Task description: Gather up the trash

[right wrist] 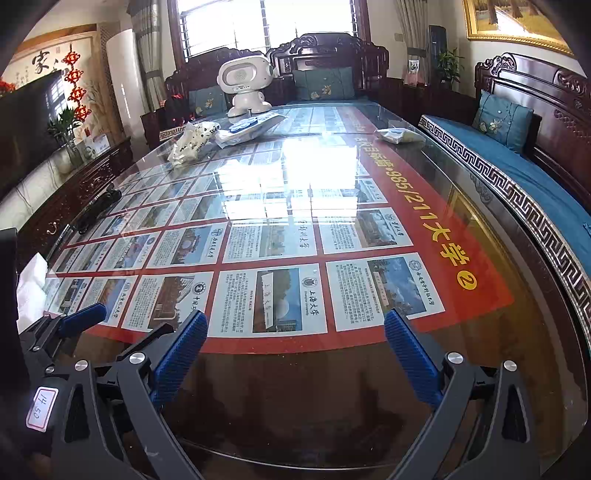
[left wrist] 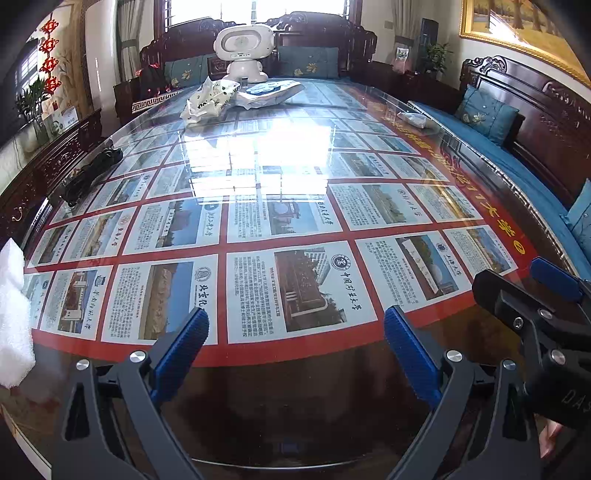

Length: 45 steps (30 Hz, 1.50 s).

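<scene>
Wrappers (right wrist: 192, 142) lie beyond a "985/211" poster (right wrist: 417, 218); both grippers' fingers (left wrist: 181, 347) (right wrist: 410, 354) spread, empty.

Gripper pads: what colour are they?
Blue, ribbed pads on black arms; clearest in the right wrist view.

Bright window (right wrist: 269, 22) backlight, glare on glass tabletop (right wrist: 317, 166), fisheye-warped edges

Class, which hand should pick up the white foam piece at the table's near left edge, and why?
Left. The foam lies just beside the open left tool, on its outer side. The right tool, also open, sits further right, with the left tool between it and the foam.
</scene>
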Available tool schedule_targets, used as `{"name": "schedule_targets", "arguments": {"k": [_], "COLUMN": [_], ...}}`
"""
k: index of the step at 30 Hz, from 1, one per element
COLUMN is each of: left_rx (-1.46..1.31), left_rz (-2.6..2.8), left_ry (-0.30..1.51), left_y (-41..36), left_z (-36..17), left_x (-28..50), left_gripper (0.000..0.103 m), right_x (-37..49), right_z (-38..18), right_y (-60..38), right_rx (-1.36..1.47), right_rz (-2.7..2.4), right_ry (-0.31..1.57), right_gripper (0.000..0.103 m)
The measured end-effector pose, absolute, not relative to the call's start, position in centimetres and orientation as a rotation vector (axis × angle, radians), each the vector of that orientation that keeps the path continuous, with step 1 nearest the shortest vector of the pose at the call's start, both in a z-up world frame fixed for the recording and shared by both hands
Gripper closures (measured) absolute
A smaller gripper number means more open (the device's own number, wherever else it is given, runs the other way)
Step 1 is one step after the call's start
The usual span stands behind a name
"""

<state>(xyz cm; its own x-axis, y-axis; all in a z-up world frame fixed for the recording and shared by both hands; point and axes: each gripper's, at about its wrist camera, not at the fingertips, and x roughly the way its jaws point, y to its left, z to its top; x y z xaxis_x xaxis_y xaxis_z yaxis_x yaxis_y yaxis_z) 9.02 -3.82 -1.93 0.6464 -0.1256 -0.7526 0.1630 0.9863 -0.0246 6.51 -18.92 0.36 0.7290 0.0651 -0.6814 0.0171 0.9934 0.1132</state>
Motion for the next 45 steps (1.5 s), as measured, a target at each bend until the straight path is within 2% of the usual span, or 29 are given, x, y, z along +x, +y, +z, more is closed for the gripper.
{"name": "schedule_targets", "arguments": {"k": [25,45], "left_rx": [0.172,0.059], "left_rz": [-0.117,-0.151], "left_ry": [0.829,0.907], "left_y": [-5.8,-4.5], "left_z": [-1.4,-1.9], "left_x": [11.1,12.1], "left_gripper": [0.004,0.004], "right_x": [8.8,9.7], "right_z": [0.5,0.4], "right_y": [-19.3,-18.6], "right_rx": [0.091,0.089], "right_rz": [0.029,0.035], "right_ry": [0.778,0.784], "right_gripper": [0.008,0.009]}}
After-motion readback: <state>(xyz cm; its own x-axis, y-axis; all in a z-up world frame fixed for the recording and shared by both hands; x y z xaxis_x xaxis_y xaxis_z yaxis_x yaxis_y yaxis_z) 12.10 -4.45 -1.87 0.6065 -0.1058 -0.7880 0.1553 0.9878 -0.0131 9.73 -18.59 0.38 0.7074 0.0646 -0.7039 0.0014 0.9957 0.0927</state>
